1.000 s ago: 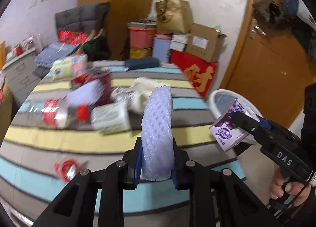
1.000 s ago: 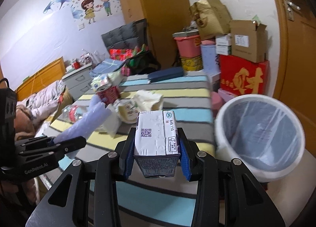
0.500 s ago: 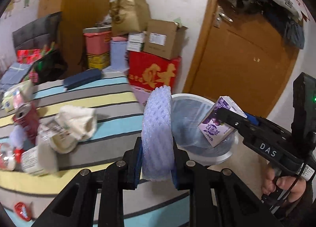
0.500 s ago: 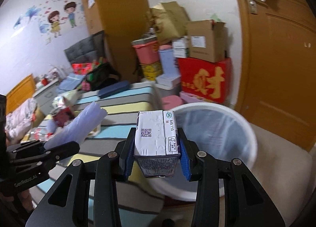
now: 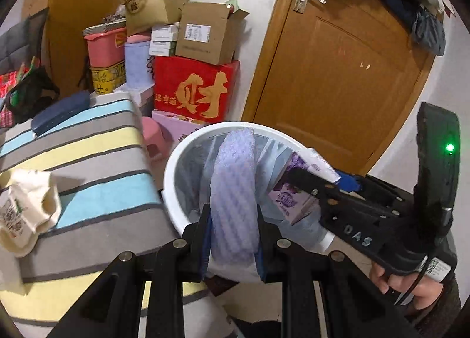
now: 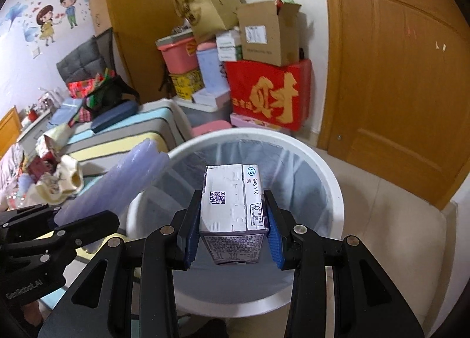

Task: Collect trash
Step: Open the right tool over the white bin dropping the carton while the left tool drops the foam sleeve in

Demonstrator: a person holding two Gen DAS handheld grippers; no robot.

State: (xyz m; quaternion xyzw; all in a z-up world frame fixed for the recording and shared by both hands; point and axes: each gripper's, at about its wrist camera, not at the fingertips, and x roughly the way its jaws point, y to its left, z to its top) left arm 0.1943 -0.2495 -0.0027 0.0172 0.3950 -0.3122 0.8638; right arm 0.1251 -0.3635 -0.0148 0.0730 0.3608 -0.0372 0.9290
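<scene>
Right gripper [image 6: 233, 233] holds carton [image 6: 233, 200] above bin [image 6: 329, 173].

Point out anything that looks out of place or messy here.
Crumpled wrappers lie loose on the striped bed, so trash is left to collect. Boxes are piled unevenly by the door. The foam sleeve and carton, each gripped, sit over the bin; nothing spilled.

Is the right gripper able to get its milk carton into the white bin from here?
Probably yes. The right gripper holds the milk carton over the white bin's open mouth, with nothing beneath; the foam sleeve in the left gripper sits aside.
</scene>
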